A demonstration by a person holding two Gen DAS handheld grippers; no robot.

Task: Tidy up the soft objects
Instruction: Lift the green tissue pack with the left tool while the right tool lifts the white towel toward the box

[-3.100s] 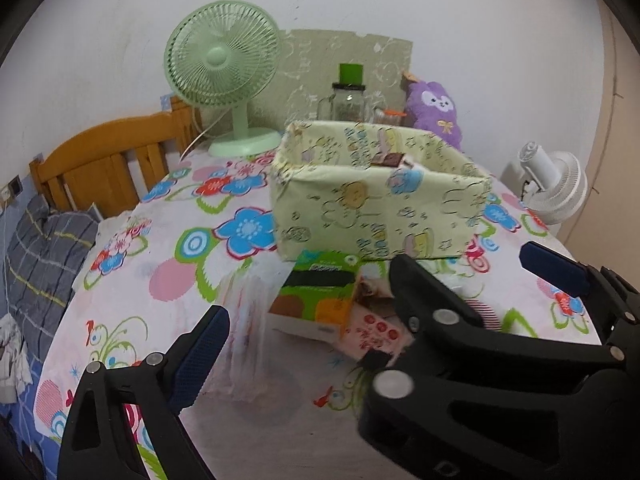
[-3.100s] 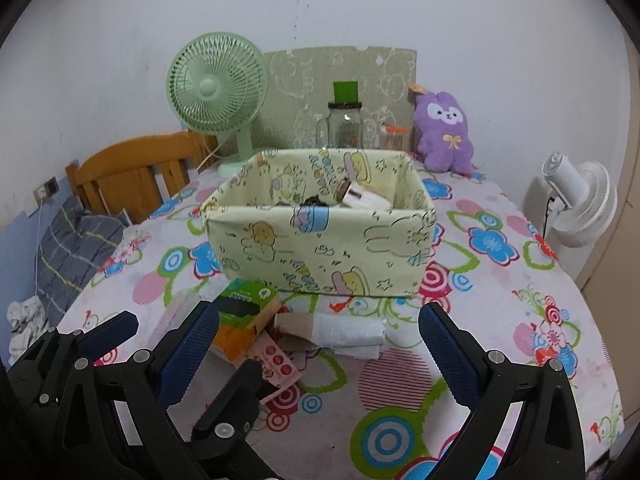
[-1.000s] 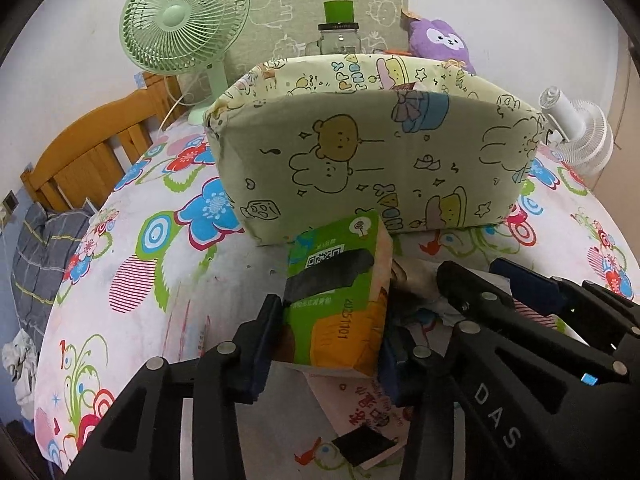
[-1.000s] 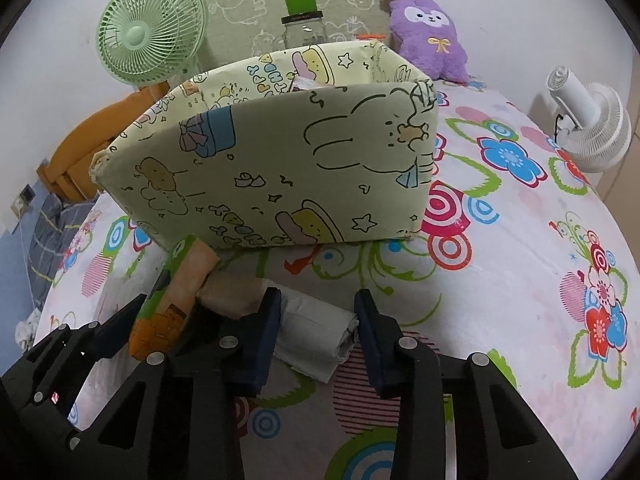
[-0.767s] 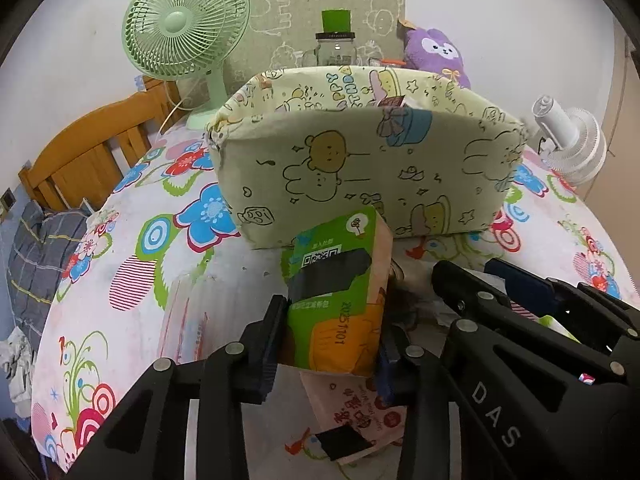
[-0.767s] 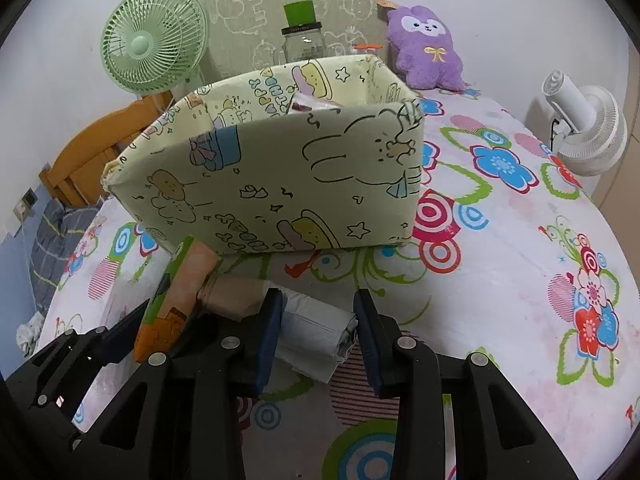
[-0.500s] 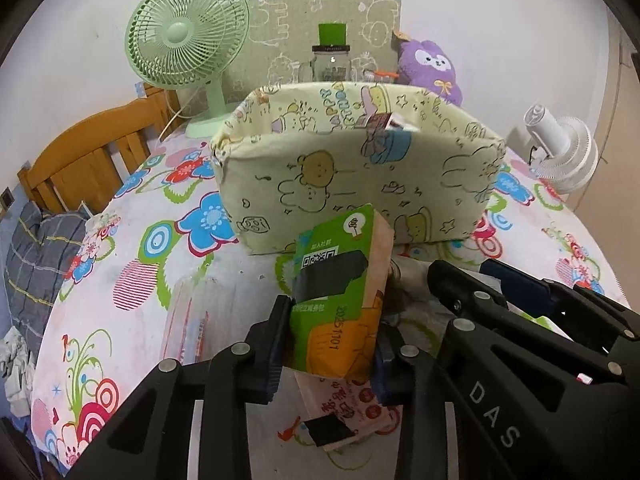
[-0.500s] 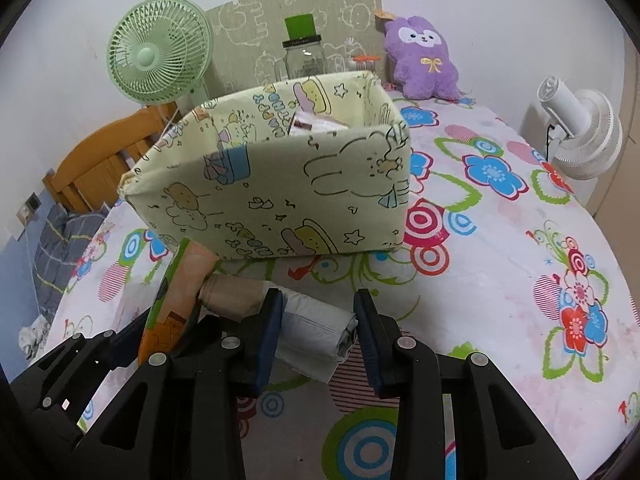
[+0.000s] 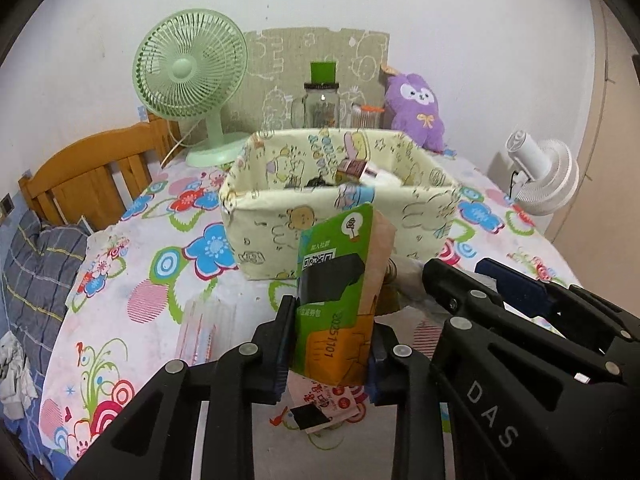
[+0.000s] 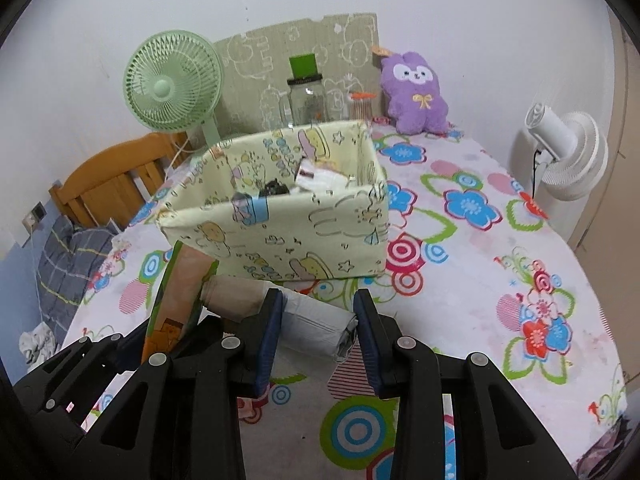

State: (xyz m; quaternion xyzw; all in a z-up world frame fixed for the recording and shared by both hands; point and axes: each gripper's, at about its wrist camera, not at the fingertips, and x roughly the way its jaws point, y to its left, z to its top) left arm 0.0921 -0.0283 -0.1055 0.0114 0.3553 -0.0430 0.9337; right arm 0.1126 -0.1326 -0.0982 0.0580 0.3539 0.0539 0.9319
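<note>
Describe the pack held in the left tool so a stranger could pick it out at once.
Start at the pale yellow cartoon-print fabric box on the flowered tablecloth. Just in front of it, the left tool grips an upright soft pack. It alone is green over orange, with a black patch; the neighbouring roll is grey-white.

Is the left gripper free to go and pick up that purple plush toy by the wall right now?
Probably not yet. The left gripper is already shut on the green tissue pack, and the fabric box stands between it and the purple plush toy. It would have to drop the pack first.
</note>
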